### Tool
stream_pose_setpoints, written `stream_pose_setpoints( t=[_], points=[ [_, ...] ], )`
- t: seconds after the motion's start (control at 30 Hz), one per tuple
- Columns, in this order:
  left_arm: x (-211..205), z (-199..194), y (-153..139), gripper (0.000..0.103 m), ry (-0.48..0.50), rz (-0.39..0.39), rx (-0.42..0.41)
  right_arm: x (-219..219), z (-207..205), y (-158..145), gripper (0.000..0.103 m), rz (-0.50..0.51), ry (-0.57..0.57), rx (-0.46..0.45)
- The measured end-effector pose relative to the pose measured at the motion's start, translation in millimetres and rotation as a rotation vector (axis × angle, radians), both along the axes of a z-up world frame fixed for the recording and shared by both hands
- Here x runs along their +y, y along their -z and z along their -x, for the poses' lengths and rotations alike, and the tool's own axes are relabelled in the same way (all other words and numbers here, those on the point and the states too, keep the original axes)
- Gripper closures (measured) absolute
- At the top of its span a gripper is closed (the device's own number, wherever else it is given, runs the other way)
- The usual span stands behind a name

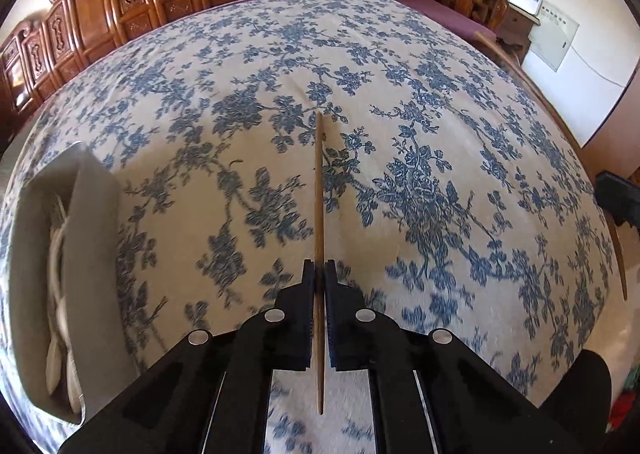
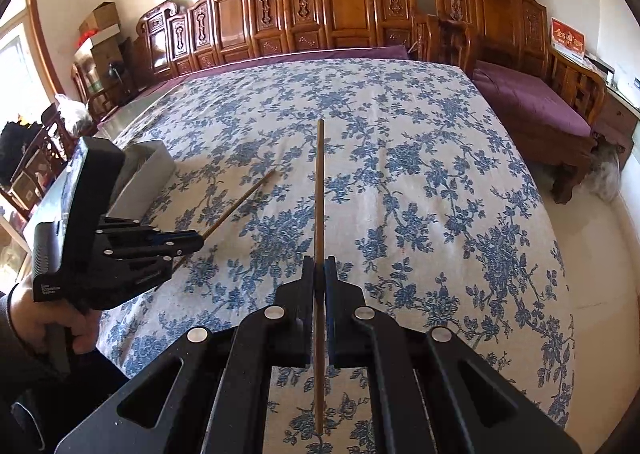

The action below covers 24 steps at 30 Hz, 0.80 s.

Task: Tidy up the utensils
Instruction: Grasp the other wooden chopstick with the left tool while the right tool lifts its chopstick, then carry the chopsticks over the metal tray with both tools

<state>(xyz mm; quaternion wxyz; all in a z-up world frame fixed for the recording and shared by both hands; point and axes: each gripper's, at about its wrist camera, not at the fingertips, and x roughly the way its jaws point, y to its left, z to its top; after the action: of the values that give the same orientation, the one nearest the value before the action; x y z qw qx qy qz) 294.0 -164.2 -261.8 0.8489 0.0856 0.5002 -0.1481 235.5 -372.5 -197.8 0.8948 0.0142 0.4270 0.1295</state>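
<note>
Both of my grips are clamped: left hand-held gripper (image 1: pixel 319 268) pinches one chopstick (image 1: pixel 319 190), right hand-held gripper (image 2: pixel 319 266) pinches another chopstick (image 2: pixel 319 190), above the floral tablecloth (image 2: pixel 420 182).

The left gripper (image 1: pixel 319 268) and the right gripper (image 2: pixel 319 264) both point steeply downward with jaws pressed together, each clamped on a thin stick, and a bare hand (image 2: pixel 52 318) grasps the left gripper's handle.
</note>
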Motion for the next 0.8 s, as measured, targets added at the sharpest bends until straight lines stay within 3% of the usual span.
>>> stream_pose_setpoints(
  t=[0.43, 0.8],
  points=[
    [26.0, 35.8, -46.4, 0.099, -0.005, 0.027, -0.08, 19.1, 10.1, -19.0, 0.097, -0.008, -0.051, -0.038],
    [42.3, 49.5, -69.2, 0.099, -0.007, 0.03, -0.134, 35.2, 18.1, -25.6, 0.097, 0.002, -0.088, -0.055]
  ],
)
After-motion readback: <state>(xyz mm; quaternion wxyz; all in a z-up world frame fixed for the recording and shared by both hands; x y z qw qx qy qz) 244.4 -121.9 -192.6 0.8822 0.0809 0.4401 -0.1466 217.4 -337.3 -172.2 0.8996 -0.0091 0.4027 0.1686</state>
